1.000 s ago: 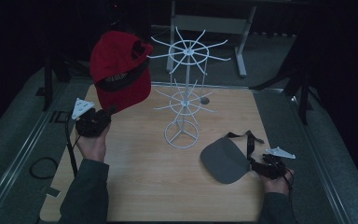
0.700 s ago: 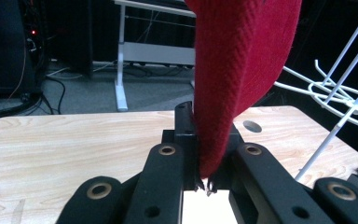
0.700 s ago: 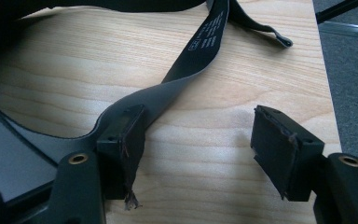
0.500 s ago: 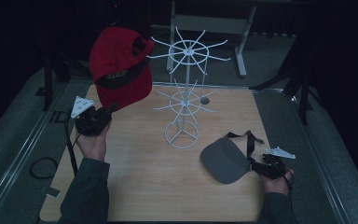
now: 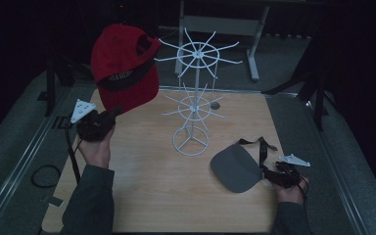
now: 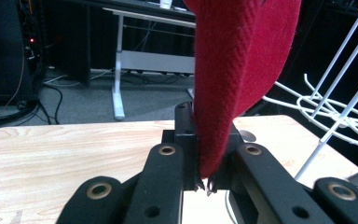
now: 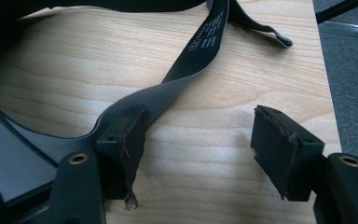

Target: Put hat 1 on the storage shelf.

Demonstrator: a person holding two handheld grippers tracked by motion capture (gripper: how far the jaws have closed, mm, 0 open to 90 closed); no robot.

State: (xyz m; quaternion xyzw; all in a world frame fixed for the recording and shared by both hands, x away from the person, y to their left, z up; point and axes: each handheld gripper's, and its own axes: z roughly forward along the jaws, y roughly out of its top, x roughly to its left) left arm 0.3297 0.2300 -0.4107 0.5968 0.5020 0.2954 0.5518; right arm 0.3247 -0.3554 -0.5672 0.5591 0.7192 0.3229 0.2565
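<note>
A red cap (image 5: pixel 125 68) hangs in the air over the table's left rear, its brim edge pinched from below by my left gripper (image 5: pixel 111 115). In the left gripper view the red fabric (image 6: pixel 242 60) drops between the shut jaws of the left gripper (image 6: pixel 205 179). A grey visor (image 5: pixel 237 167) with a black strap (image 5: pixel 261 149) lies flat at the front right. My right gripper (image 5: pixel 274 174) rests at the visor's right edge. In the right gripper view the right gripper (image 7: pixel 203 144) is open, and the grey band (image 7: pixel 158 100) runs up beside its left pad (image 7: pixel 128 135).
A white wire rack (image 5: pixel 193 98) with two tiers of radiating hooks stands mid-table, just right of the red cap. The wooden table (image 5: pixel 152 196) has metal rails along both sides. A cable loop (image 5: pixel 44 175) lies at the left edge. A desk frame (image 5: pixel 215 24) stands behind.
</note>
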